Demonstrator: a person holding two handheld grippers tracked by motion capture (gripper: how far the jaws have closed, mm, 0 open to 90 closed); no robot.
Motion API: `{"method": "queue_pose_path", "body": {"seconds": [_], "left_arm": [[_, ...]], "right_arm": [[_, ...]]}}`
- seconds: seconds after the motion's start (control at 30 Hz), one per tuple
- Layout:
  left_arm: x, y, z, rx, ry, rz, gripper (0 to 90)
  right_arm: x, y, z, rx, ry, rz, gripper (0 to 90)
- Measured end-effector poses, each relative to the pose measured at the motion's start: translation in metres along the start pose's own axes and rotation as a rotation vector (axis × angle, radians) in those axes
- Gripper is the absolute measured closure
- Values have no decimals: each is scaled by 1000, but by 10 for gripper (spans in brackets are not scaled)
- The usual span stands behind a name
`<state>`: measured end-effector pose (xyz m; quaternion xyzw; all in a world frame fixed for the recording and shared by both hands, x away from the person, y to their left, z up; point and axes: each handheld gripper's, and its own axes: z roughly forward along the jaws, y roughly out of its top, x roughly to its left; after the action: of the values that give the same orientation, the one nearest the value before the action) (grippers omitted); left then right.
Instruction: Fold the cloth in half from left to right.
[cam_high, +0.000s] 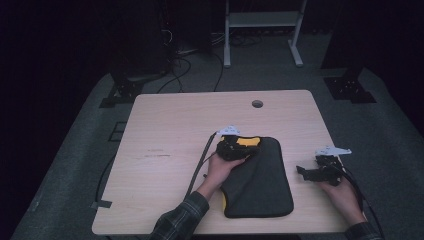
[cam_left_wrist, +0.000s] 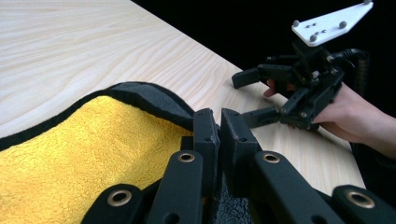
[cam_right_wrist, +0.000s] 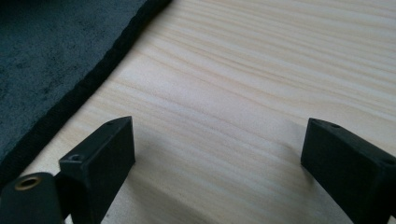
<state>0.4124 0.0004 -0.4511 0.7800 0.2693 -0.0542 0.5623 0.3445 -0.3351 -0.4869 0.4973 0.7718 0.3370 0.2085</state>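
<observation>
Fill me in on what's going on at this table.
A person is folding a cloth, dark grey outside and yellow inside, on the wooden table. The left hand-held gripper is shut on the cloth's far corner, which is turned back to show the yellow. The right hand-held gripper is open, just right of the cloth.

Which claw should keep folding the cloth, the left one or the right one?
Probably the left. The left claw is shut on the cloth at its far corner, yellow side showing. The right claw is open beside it, over bare table.
</observation>
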Motion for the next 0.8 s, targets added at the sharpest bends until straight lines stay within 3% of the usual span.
{"method": "queue_pose_path", "body": {"seconds": [0.27,0.8], "left_arm": [[-3,5,25,2,-3,-10,848],[-9,7,59,33,-30,-18,858]], "right_arm": [[0,0,0,0,0,1,89],[0,0,0,0,0,0,89]]}}
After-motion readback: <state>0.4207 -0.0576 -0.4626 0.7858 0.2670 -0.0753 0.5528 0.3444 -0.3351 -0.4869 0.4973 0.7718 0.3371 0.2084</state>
